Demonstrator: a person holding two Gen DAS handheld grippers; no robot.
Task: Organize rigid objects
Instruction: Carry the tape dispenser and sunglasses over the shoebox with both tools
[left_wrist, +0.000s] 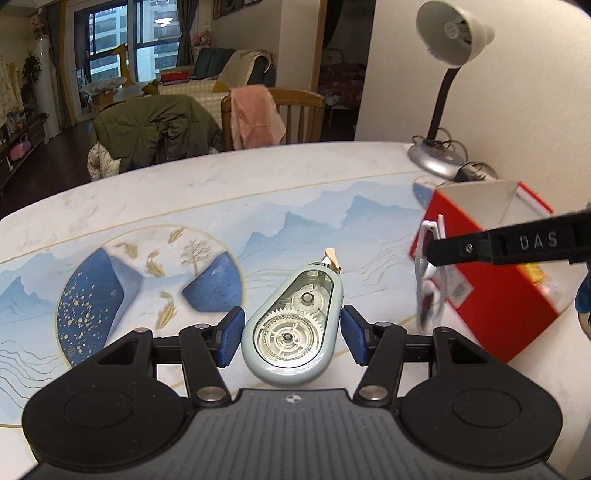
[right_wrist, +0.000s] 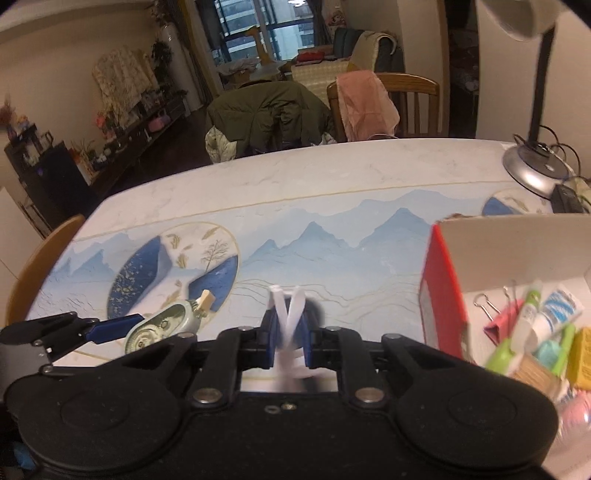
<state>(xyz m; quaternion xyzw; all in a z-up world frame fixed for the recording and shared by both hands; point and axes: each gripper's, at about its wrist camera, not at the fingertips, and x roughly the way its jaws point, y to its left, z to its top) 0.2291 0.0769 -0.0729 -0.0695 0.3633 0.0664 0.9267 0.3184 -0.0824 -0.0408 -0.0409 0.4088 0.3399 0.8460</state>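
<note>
A pale blue correction tape dispenser (left_wrist: 291, 325) with clear gears lies flat on the table. My left gripper (left_wrist: 292, 334) is open, one blue pad on each side of it with small gaps. The dispenser also shows in the right wrist view (right_wrist: 162, 326) beside the left gripper's finger (right_wrist: 110, 326). My right gripper (right_wrist: 289, 332) is shut on white-framed sunglasses (right_wrist: 290, 317) and holds them above the table, left of the red box (right_wrist: 443, 295). In the left wrist view the sunglasses (left_wrist: 430, 273) hang from the right gripper's finger (left_wrist: 498, 247) in front of the red box (left_wrist: 491, 284).
The open red box holds binder clips (right_wrist: 495, 314), tubes (right_wrist: 546, 314), a toothpick holder and other small items. A desk lamp (left_wrist: 439, 110) with cables stands at the table's far right corner. Chairs draped with clothes (left_wrist: 159, 125) stand behind the far edge.
</note>
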